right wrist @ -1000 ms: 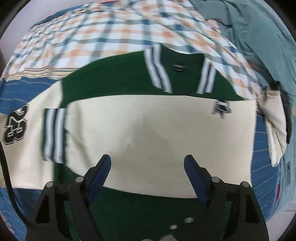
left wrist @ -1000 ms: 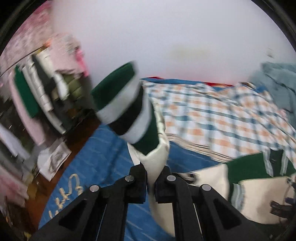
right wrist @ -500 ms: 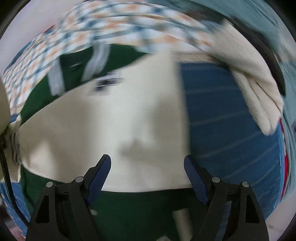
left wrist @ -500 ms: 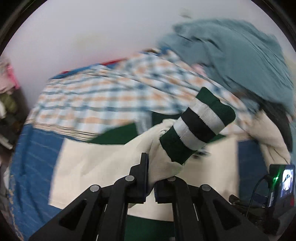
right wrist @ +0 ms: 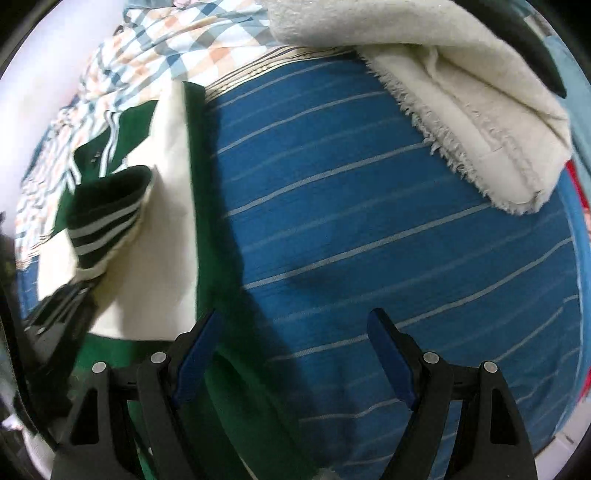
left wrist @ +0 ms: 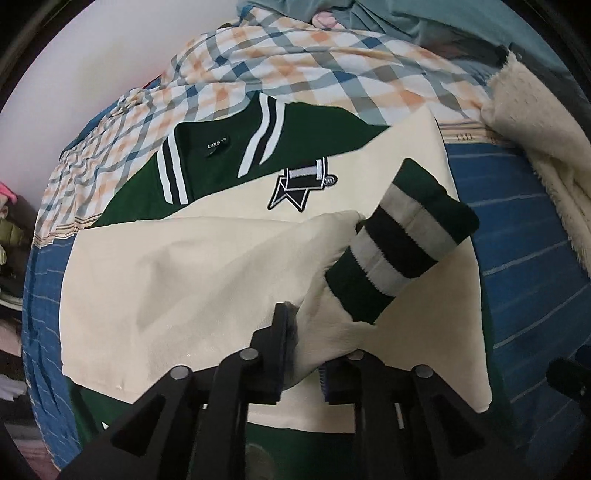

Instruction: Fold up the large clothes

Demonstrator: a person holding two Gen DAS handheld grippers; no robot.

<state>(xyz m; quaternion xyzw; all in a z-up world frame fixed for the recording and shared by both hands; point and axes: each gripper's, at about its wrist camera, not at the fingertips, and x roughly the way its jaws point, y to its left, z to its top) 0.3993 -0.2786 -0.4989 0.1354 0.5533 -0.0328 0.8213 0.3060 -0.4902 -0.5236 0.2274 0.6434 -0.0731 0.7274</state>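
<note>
A green and cream varsity jacket (left wrist: 192, 280) lies on the blue striped bed sheet (right wrist: 369, 229), collar toward the far side. My left gripper (left wrist: 306, 354) is over the jacket's body with its jaws a little apart, and the cream sleeve (left wrist: 325, 325) lies draped between them. The sleeve's striped green cuff (left wrist: 402, 243) lies across the jacket's right side. The jacket's right edge (right wrist: 170, 206) and the cuff (right wrist: 107, 218) show at the left of the right wrist view. My right gripper (right wrist: 291, 354) is open and empty over the jacket's green edge and the sheet.
A plaid blanket (left wrist: 295, 62) lies behind the jacket. A cream fleece garment (right wrist: 465, 99) lies at the far right, with teal cloth (left wrist: 424, 26) beyond it. Stacked clothes (left wrist: 7, 229) show at the far left.
My left gripper has carried the sleeve from the left side across over the jacket's body and its jaws have parted. My right gripper has swung right, off the jacket toward the bare sheet.
</note>
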